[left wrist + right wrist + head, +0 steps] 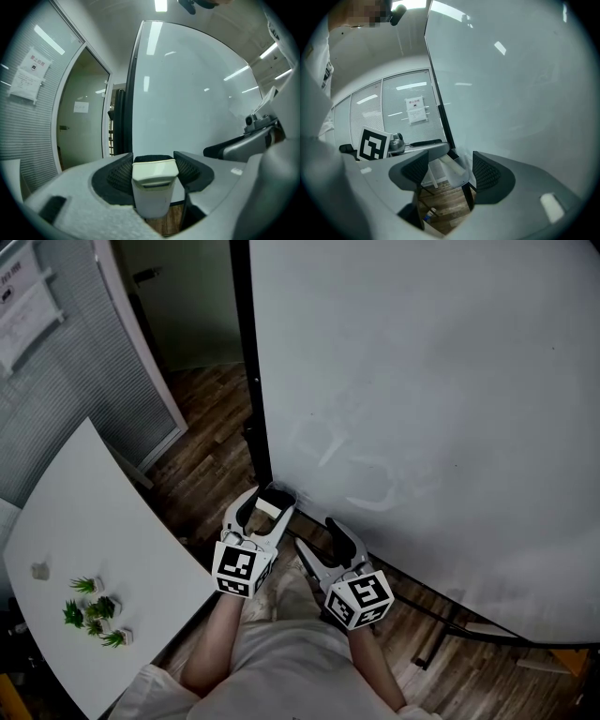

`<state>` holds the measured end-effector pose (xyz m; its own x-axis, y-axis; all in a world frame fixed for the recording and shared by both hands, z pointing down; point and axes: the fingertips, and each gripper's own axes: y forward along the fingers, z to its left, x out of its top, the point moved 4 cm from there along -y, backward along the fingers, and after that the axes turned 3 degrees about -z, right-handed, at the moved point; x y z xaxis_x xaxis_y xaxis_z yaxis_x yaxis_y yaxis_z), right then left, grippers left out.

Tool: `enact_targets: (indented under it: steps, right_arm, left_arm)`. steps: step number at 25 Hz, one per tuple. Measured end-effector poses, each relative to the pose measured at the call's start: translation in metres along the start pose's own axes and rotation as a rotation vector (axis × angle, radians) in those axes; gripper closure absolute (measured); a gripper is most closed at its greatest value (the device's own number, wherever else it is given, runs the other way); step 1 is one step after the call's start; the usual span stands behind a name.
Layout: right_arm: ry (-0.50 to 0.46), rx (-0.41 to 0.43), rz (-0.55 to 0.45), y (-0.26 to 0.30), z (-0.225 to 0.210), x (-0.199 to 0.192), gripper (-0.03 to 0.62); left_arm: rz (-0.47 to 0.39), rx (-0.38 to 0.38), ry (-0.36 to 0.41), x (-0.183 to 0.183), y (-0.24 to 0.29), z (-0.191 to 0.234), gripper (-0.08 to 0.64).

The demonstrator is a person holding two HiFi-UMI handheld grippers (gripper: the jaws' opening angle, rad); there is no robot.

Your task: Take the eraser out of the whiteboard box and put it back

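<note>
My left gripper [270,495] is shut on the eraser [272,505], a cream-topped white block, at the lower left corner of the whiteboard [422,381]. In the left gripper view the eraser [154,180] stands upright between the ribbed pads, filling the gap of that gripper [154,161]. My right gripper [317,532] hangs just to the right and a little nearer, open with nothing in it. Through the gap of the right gripper [450,166] I see the eraser [446,169] in the left jaws. I cannot make out the whiteboard box.
The whiteboard's black frame post [246,352] runs up beside the left gripper, and its stand legs [441,615] cross the wooden floor [202,427]. A white table [94,521] at the left carries small potted plants [94,610]. A blind-covered glass wall [75,362] stands behind.
</note>
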<state>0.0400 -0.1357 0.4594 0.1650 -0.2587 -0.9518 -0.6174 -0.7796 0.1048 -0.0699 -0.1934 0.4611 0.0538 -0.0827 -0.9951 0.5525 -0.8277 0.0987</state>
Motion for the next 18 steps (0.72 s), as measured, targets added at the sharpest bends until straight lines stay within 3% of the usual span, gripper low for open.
enact_targets:
  steps: [18]
  right_arm:
    - [0.003, -0.010, 0.001, 0.007, -0.003, 0.002, 0.299]
  left_arm:
    - [0.030, -0.015, 0.013, -0.008, 0.013, 0.004, 0.293]
